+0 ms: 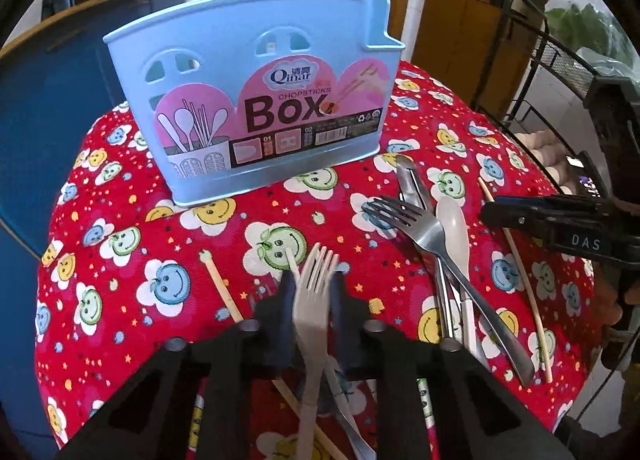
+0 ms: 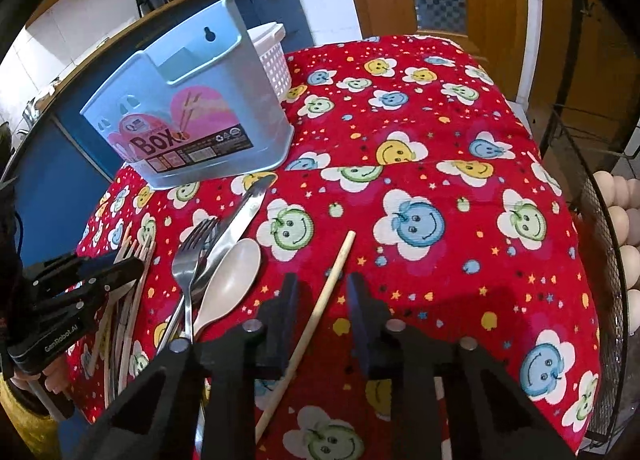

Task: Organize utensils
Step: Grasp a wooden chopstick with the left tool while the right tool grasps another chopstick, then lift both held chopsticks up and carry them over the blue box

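A light blue chopsticks box (image 1: 256, 91) stands on the red smiley-face tablecloth (image 1: 120, 219); it also shows in the right wrist view (image 2: 192, 119). My left gripper (image 1: 312, 288) is shut on a beige plastic fork (image 1: 314, 300), tines pointing towards the box. To its right lie a steel fork (image 1: 424, 227), a steel knife (image 1: 412, 183), a beige spoon (image 1: 454, 227) and a chopstick (image 1: 520, 284). My right gripper (image 2: 322, 292) is open, its fingers either side of a wooden chopstick (image 2: 320, 308) lying on the cloth.
A second chopstick (image 1: 222, 288) lies left of my left gripper. A white perforated basket (image 2: 272, 55) stands behind the box. A black wire rack with eggs (image 2: 616, 219) stands at the right, off the table's edge. A blue cabinet (image 1: 48, 107) is on the left.
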Motion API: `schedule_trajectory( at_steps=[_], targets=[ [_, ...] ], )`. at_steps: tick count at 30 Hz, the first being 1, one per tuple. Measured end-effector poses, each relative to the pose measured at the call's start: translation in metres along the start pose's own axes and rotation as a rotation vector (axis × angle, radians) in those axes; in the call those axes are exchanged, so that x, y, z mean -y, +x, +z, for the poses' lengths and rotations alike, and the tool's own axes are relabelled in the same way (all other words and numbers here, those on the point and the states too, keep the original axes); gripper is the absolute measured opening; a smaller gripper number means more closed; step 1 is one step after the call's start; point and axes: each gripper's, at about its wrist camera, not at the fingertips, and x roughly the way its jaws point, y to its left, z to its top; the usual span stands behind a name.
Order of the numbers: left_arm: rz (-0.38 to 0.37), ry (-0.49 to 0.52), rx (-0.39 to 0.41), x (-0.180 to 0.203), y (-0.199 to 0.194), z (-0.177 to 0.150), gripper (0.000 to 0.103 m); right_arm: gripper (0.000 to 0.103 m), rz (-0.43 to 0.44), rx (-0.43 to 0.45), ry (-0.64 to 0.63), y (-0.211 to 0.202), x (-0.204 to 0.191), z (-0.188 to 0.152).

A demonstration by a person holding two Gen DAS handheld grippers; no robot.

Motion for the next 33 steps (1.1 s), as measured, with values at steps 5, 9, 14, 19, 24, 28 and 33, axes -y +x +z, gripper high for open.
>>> schedule_trajectory(
  at_steps=[5, 9, 14, 19, 24, 28, 33],
  targets=[
    [-0.014, -0.034, 0.012, -0.007, -0.003, 0.001, 0.006, 0.011, 0.039, -0.007, 0.011, 0.002, 0.000, 0.002],
    [-0.011, -0.063, 0.037, -0.015, -0.010, 0.002, 0.005, 0.006, 0.054, -0.004, 0.010, 0.002, -0.001, 0.004],
    [0.008, -0.105, 0.077, -0.024, -0.021, 0.003, 0.004, 0.006, 0.057, 0.006, 0.005, -0.002, -0.004, 0.005],
    [0.025, -0.136, 0.140, -0.032, -0.040, 0.003, 0.003, 0.006, 0.074, 0.035, 0.008, -0.011, -0.007, 0.005],
    [0.028, -0.173, 0.212, -0.042, -0.060, 0.002, 0.003, 0.006, 0.114, 0.109, -0.001, -0.029, -0.015, 0.004],
    [0.032, -0.205, 0.283, -0.047, -0.079, 0.000, 0.002, 0.006, 0.151, 0.191, -0.018, -0.049, -0.024, 0.002],
    [0.048, -0.229, 0.362, -0.053, -0.100, 0.000, 0.002, 0.006, 0.171, 0.290, -0.039, -0.073, -0.036, 0.002]
  ],
)
